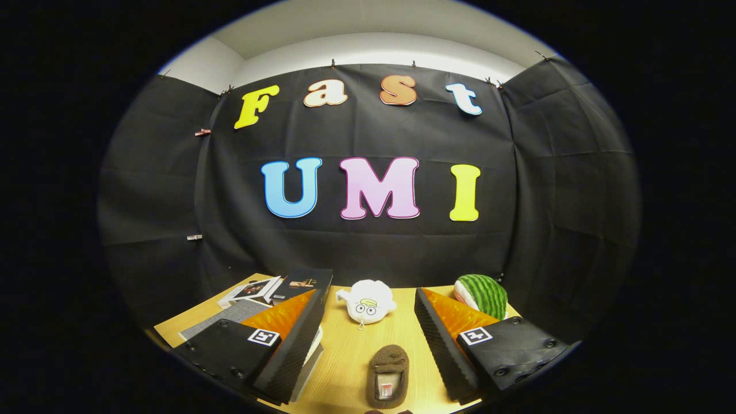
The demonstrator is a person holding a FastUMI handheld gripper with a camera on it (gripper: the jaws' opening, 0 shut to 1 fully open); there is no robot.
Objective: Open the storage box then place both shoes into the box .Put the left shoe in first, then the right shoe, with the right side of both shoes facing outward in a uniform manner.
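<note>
Hand-held gripper point(368, 345) was spread wide, nothing between its fingers — it hung above the wooden surface point(345, 356). A brown slipper point(388, 376) lay on the surface between the fingers, near their base, opening up with a tag inside. Beyond the fingertips sat a white plush toy point(366, 302), and a watermelon plush point(482, 295) sat behind the right finger. A dark box point(302, 283) and some booklets point(253, 290) lay behind the left finger, with a grey mat point(221, 318) beside them. Couldn't tell if that box was the storage box, or open.
</note>
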